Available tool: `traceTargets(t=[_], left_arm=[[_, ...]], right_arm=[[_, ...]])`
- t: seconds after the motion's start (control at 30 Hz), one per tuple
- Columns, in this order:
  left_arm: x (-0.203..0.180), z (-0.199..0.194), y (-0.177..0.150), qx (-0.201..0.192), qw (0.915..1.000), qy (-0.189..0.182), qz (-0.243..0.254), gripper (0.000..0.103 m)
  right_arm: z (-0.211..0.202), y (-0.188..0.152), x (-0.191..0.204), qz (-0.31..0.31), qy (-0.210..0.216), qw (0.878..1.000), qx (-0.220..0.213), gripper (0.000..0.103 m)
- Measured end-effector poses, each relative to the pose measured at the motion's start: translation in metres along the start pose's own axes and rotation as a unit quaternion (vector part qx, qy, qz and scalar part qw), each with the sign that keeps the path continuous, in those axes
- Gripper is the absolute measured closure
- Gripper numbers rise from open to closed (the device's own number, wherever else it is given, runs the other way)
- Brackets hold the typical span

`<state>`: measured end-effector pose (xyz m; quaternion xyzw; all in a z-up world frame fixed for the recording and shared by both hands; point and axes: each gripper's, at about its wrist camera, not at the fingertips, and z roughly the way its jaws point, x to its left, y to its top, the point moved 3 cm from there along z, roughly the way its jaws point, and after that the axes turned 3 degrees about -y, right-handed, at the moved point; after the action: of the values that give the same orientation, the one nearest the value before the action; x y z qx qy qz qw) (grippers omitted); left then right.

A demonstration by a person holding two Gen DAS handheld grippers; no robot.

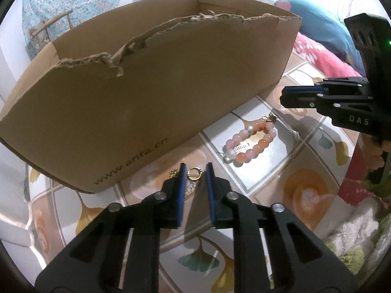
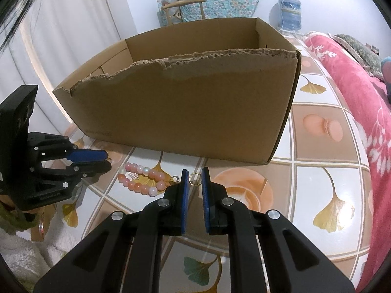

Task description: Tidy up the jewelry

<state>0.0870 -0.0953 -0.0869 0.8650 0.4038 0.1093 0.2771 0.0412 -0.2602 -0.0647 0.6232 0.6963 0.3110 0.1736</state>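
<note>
Tiled ginkgo-print tabletop [image 2: 317, 190], torn cardboard box [image 2: 185, 112] far, pink blanket [image 2: 361, 102] right. Left gripper [image 1: 194, 171] narrow around gold earring [image 1: 193, 172]; right gripper [image 2: 194, 176] narrow around ring [image 2: 194, 178].

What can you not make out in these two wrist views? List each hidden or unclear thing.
- Inside of the torn brown cardboard box: both views, floor hidden by its front wall.
- Small gold ring: left wrist view, too small to tell whether the fingers touch it.
- Pink and orange bead bracelet: right wrist view, its clasp end sits behind a finger.
</note>
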Motion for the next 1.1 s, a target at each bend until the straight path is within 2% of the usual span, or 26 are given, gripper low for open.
traceTargets(t=[0.43, 0.6, 0.7, 0.87, 0.93, 1.0, 1.07, 1.1], left_arm=[[-0.016, 0.001, 0.001, -0.012, 0.9995, 0.020, 0.020, 0.093], [-0.024, -0.025, 0.006, -0.038, 0.9990, 0.019, 0.018, 0.093], [-0.027, -0.053, 0.017, -0.069, 0.9974, 0.012, 0.015, 0.093], [-0.022, -0.113, 0.057, -0.152, 0.9880, -0.020, 0.021, 0.092], [-0.016, -0.121, 0.072, -0.165, 0.9858, -0.028, 0.021, 0.092], [-0.004, -0.116, 0.090, -0.156, 0.9866, -0.049, 0.008, 0.092], [0.007, -0.101, 0.108, -0.128, 0.9897, -0.063, -0.005, 0.092], [0.014, -0.088, 0.120, -0.105, 0.9923, -0.065, -0.008, 0.092]], right_arm=[[-0.013, -0.001, -0.001, -0.002, -0.004, 1.000, -0.014, 0.092], [-0.028, 0.003, 0.003, -0.006, -0.002, 1.000, -0.027, 0.092], [-0.046, 0.012, 0.007, -0.010, 0.013, 0.999, -0.049, 0.092], [-0.082, 0.053, 0.016, -0.034, 0.067, 0.992, -0.103, 0.092], [-0.086, 0.076, 0.018, -0.047, 0.090, 0.988, -0.112, 0.092], [-0.081, 0.100, 0.017, -0.058, 0.101, 0.987, -0.106, 0.092], [-0.064, 0.127, 0.014, -0.064, 0.107, 0.989, -0.075, 0.092], [-0.050, 0.142, 0.013, -0.067, 0.113, 0.990, -0.045, 0.092]])
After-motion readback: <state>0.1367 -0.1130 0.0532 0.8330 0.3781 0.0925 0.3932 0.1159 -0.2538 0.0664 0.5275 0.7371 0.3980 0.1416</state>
